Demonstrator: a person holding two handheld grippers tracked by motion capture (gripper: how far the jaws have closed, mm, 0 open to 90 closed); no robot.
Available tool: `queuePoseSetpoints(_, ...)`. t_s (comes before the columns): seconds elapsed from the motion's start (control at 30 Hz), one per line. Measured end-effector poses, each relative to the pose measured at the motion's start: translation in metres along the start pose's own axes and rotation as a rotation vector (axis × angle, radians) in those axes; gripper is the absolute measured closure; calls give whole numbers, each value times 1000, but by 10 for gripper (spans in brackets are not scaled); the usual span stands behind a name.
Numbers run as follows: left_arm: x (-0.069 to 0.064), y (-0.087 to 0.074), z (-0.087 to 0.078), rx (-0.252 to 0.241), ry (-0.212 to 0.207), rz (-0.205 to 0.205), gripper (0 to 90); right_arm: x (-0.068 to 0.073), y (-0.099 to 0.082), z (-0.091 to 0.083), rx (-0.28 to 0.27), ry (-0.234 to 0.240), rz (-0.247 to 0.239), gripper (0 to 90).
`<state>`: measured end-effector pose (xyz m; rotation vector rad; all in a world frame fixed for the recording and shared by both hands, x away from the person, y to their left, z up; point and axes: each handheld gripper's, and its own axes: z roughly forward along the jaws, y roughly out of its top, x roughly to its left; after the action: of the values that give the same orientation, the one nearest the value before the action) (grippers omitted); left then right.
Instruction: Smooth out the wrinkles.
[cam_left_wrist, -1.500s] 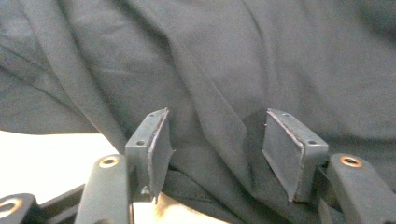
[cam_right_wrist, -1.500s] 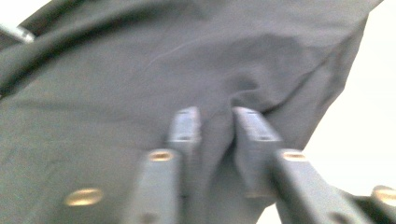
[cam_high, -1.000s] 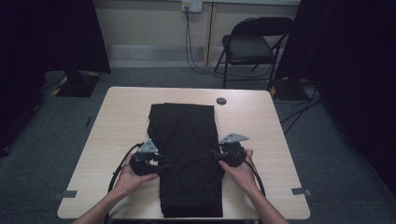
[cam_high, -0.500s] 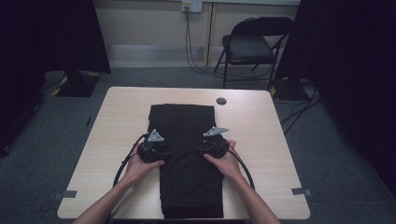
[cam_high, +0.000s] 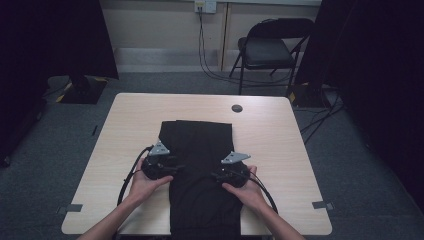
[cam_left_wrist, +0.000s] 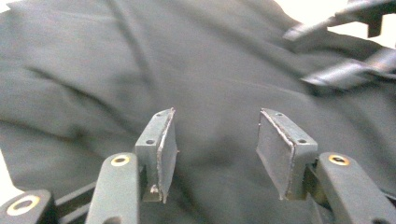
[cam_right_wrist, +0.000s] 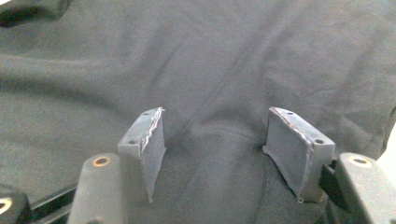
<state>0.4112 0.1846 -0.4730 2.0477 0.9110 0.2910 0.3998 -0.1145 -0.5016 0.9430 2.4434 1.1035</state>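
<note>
A black folded garment lies lengthwise down the middle of the light wooden table. My left gripper rests at its left edge and points inward over the cloth. My right gripper rests on the right part and points toward the left one. In the left gripper view the left gripper stands open above the dark cloth, its jaws having just been opening, with nothing pinched. The right gripper's jaws show blurred at the top right. In the right gripper view the right gripper is open too, having just widened over the creased cloth.
A small dark round disc sits near the table's far edge. A folding chair stands behind the table, with cables hanging from a wall socket. Dark curtains flank both sides. Tape marks sit at the near corners.
Both hands first moved inward and farther up the garment, then drew back toward the near edge. The right gripper has sunk lower onto the cloth.
</note>
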Motion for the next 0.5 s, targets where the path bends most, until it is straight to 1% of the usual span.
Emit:
queuePoseSetpoints(0.03,4,-1,-1,-4,34,4,463,2,-3,-3,-8,17,-8,371)
queuePoseSetpoints(0.07,4,-1,-1,-4,34,4,466,5,-6,-5,-15,30,-13,370)
queuePoseSetpoints(0.1,11,-1,-2,-18,79,4,466,7,-7,-7,-11,40,-17,370)
queuePoseSetpoints(0.13,11,-1,-2,-18,79,4,466,10,-8,-9,-5,48,-27,370)
queuePoseSetpoints(0.17,18,-2,-3,-31,67,-33,469,13,-10,-11,-3,56,-34,370)
queuePoseSetpoints(0.23,23,-1,-3,-13,64,-22,464,18,-12,-14,3,69,-46,370)
queuePoseSetpoints(0.27,23,-1,-3,-13,64,-22,464,18,-12,-14,3,69,-46,370)
queuePoseSetpoints(0.3,25,-2,-3,-15,75,-18,460,22,-13,-16,10,74,-49,370)
queuePoseSetpoints(0.33,27,-3,-2,-13,77,-28,455,24,-13,-18,15,75,-54,370)
queuePoseSetpoints(0.37,28,-6,2,16,74,-30,452,26,-13,-19,23,76,-57,370)
queuePoseSetpoints(0.4,27,-9,5,39,80,-11,452,28,-14,-20,27,79,-61,370)
queuePoseSetpoints(0.43,24,-11,8,71,86,9,473,30,-14,-21,31,83,-65,370)
queuePoseSetpoints(0.47,24,-11,8,71,86,9,532,30,-14,-21,31,83,-65,370)
queuePoseSetpoints(0.5,20,-13,10,93,90,34,532,31,-15,-22,32,87,-68,370)
